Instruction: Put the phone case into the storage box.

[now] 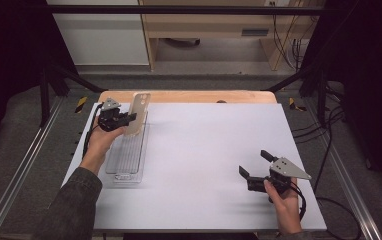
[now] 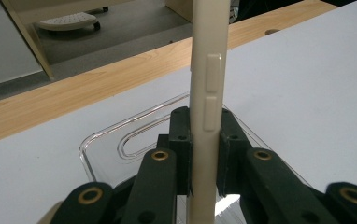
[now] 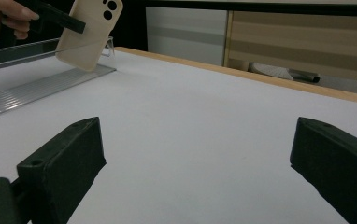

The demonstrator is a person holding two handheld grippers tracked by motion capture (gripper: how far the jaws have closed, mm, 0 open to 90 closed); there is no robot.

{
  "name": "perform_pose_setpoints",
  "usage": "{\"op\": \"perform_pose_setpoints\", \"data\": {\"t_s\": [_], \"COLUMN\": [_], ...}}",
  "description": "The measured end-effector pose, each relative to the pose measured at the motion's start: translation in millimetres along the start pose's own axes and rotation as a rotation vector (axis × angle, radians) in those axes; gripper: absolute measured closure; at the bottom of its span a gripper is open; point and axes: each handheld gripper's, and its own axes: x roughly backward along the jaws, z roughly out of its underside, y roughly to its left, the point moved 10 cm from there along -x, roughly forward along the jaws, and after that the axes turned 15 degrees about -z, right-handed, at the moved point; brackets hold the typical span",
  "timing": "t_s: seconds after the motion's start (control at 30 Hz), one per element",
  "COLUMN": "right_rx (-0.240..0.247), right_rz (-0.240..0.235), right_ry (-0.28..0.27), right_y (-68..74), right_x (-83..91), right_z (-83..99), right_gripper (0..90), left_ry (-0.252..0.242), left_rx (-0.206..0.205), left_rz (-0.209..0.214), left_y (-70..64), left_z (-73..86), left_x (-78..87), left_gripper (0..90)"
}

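Beige phone case [image 1: 138, 113] is pinched by the left gripper [image 1: 127, 120] above the clear tray [image 1: 125, 156], upper left; the right gripper [image 1: 255, 165] is held wide open, lower right.

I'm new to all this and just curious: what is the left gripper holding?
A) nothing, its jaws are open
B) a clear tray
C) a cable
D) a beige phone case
D: the left gripper has its jaws clamped on the edge of the phone case, lifted over the tray; the right gripper is open.
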Motion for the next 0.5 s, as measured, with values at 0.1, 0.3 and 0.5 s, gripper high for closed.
{"op": "perform_pose_setpoints", "data": {"t_s": [0.1,0.3,0.5], "right_rx": [-0.001,-0.001,-0.001], "right_rz": [0.001,0.000,0.000], "right_ry": [-0.001,0.000,0.000], "right_y": [-0.4,-0.1,-0.2], "right_x": [0.2,0.1,0.3], "right_z": [0.0,0.2,0.1], "right_gripper": [3.1,3.1,3.1], "left_ry": [-0.003,-0.003,-0.002], "left_rx": [0.002,0.001,0.006], "left_rz": [0.003,0.002,-0.003], "left_y": [-1.4,-2.6,-1.7], "left_z": [-0.6,-0.9,-1.0], "left_x": [-0.4,-0.9,-1.5], "left_gripper": [78.8,78.8,78.8]}}
